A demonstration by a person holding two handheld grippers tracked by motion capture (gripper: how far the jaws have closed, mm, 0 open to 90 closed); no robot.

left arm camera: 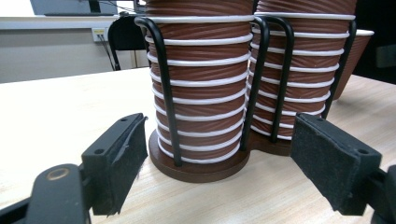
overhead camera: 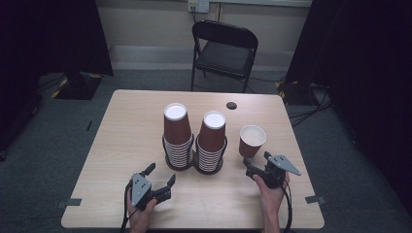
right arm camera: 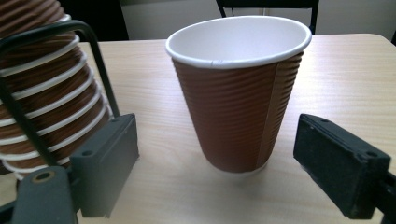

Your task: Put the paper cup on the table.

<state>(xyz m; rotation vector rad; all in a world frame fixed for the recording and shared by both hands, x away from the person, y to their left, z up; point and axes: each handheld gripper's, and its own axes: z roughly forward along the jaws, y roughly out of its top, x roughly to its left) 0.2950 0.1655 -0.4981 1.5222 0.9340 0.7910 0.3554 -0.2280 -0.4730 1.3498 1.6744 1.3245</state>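
Observation:
Two stacks of upside-down brown ribbed paper cups, left stack (overhead camera: 177, 133) and right stack (overhead camera: 212, 141), stand in a black wire holder (overhead camera: 194, 167) at mid-table. A single brown cup (overhead camera: 252, 141) stands upright to their right, white inside and holding nothing. My left gripper (overhead camera: 161, 173) is open just in front of the left stack (left arm camera: 201, 79), whose holder base (left arm camera: 201, 170) lies between the spread jaws. My right gripper (overhead camera: 256, 160) is open just short of the single cup (right arm camera: 236, 102), its pads apart from the cup's sides.
The wooden table (overhead camera: 121, 131) has a small dark hole (overhead camera: 231, 105) near its far edge. A black folding chair (overhead camera: 224, 51) stands beyond the table. In the right gripper view the right stack (right arm camera: 42, 102) is close on the left.

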